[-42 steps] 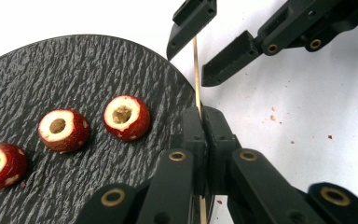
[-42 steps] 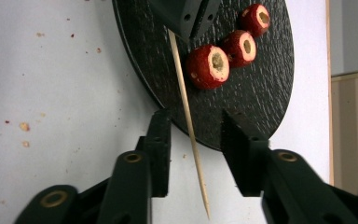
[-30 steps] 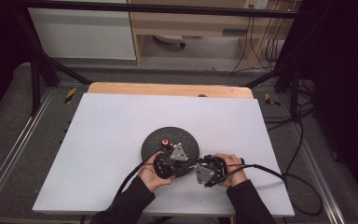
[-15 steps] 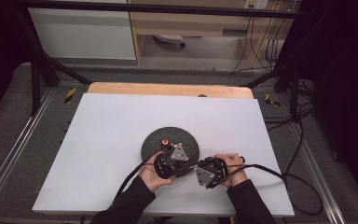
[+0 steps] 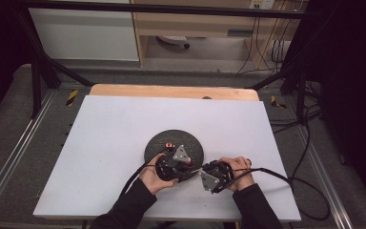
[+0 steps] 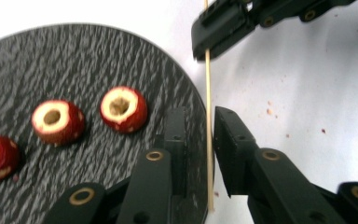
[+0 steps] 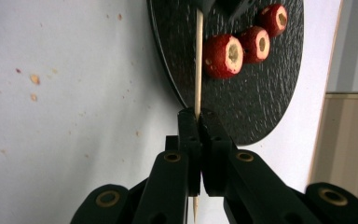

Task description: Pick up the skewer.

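Currently, skewer (image 7: 197, 60): clamped in right tongs (image 7: 199, 116) at lower centre, beside plate (image 6: 74, 60); left tongs (image 6: 200, 135) just loosened, slightly parted around it. Hollowed red fruits (image 6: 123, 108) at left are best threaded through cored holes.

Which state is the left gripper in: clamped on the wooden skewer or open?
Open. Left gripper jaws have just been opening; the skewer stands between them with a gap on one side. The right gripper clamps it.

Skewer (image 7: 197, 60): thin, pale wooden stick, straight and bare, held off the surface at the near right edge of the black plate.
Grip: clamped at one end by the right gripper (image 7: 198, 122); the other end lay loose between the left gripper's (image 6: 200, 135) parted jaws.
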Available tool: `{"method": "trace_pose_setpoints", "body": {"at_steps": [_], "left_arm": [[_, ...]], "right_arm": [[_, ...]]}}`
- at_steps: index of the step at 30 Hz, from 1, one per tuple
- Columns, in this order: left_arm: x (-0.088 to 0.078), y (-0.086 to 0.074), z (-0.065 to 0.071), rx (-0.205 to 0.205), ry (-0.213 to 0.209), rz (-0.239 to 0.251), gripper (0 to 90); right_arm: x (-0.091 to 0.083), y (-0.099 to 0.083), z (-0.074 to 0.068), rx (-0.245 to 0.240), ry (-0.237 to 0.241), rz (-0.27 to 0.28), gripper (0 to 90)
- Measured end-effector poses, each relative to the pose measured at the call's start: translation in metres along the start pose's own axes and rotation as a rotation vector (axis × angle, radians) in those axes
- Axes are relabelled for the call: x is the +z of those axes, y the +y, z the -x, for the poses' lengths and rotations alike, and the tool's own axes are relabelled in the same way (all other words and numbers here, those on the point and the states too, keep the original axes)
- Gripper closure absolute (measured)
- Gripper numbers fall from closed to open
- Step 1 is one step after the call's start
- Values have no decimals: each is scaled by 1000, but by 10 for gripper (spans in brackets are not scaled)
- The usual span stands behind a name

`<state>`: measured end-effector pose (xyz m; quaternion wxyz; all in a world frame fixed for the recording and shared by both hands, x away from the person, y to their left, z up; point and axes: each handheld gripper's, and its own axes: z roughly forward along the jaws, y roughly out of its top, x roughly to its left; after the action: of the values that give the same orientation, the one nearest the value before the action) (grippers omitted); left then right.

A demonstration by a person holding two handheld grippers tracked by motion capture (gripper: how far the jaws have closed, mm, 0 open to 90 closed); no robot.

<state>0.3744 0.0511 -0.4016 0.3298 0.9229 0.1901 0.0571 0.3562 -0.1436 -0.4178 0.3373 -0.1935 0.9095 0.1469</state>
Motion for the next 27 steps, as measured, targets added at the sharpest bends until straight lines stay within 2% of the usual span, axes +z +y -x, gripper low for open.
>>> {"method": "trace_pose_setpoints", "body": {"at_steps": [2,5,6,7,9,11,16,18,21,23,24,27], "left_arm": [[-1,0,-2,-14,-18,-35,736],[-1,1,-2,-3,-23,-93,745],[-1,1,-2,5,-23,-111,745],[-2,2,-3,3,-25,-120,766],[-3,3,-3,1,-33,-129,780],[-3,4,-3,4,-33,-140,806],[-2,5,-2,13,-20,-167,850],[-1,5,-1,13,-16,-179,868],[0,5,-1,12,3,-190,875],[0,4,-1,8,9,-182,879],[0,4,-1,5,9,-179,879],[-3,0,-2,-1,27,-165,881]], "right_arm": [[0,1,0,-6,-1,-7,889],[1,8,4,-49,-10,-19,888],[1,8,4,-49,-10,-19,888],[1,12,6,-79,-13,-39,888],[1,14,7,-93,-10,-46,888],[1,19,9,-134,-13,-55,888],[0,24,10,-177,-25,-59,888],[0,25,10,-180,-24,-72,888],[0,26,9,-179,-26,-73,887],[0,26,10,-156,-27,-72,882],[0,25,10,-137,-25,-67,868],[-2,21,13,-24,-31,-52,768]]}}
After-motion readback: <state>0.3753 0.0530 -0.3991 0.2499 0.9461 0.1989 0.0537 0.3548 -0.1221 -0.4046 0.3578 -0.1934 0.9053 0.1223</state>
